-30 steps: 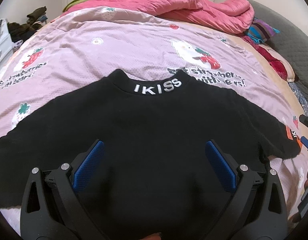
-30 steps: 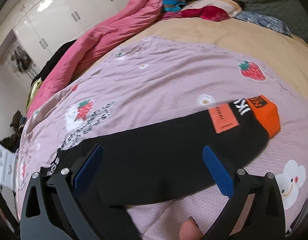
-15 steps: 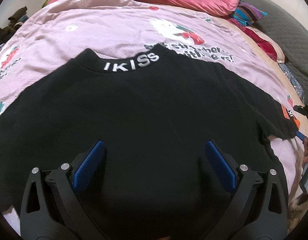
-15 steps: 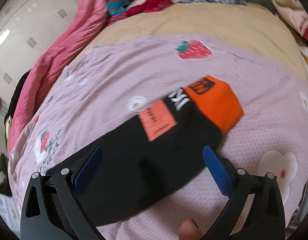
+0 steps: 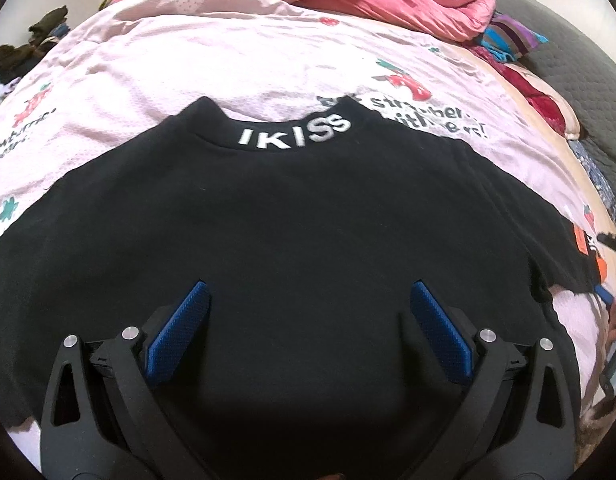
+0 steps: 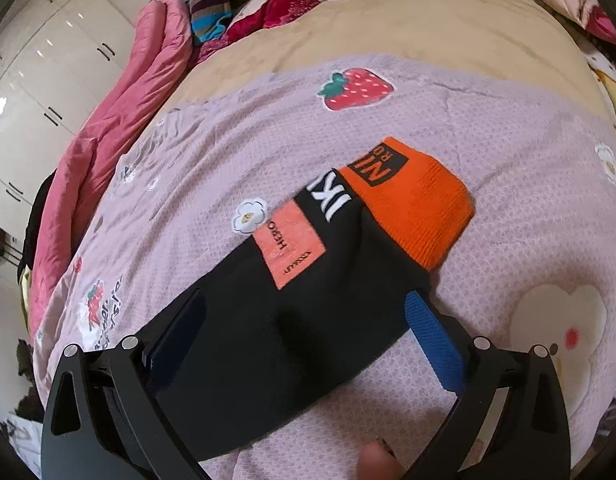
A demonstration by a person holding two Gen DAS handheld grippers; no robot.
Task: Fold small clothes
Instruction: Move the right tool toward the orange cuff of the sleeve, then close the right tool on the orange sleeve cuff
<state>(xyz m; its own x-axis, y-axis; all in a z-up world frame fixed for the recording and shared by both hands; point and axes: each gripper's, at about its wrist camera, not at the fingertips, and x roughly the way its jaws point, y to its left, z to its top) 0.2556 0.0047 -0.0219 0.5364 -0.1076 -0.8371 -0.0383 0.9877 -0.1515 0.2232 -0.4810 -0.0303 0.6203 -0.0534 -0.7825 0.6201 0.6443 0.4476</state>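
sweater (image 5: 308, 220) hem behind fingers (image 5: 176, 334); cropped

Black sweater (image 5: 300, 216) flat on pink bedspread (image 5: 148, 76) — left gripper (image 5: 308, 300) wide apart above it

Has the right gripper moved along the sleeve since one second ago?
Yes. The right gripper has moved along the black sleeve toward its orange cuff, which now lies nearer the open jaws.

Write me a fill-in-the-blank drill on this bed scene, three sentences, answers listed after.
1. The white letters on the black sweater's collar spell ____.
2. The sleeve under the right gripper ends in a cuff coloured ____.
3. The left gripper, over the sweater's body, has its jaws ____.

Answers: IKISS; orange; open
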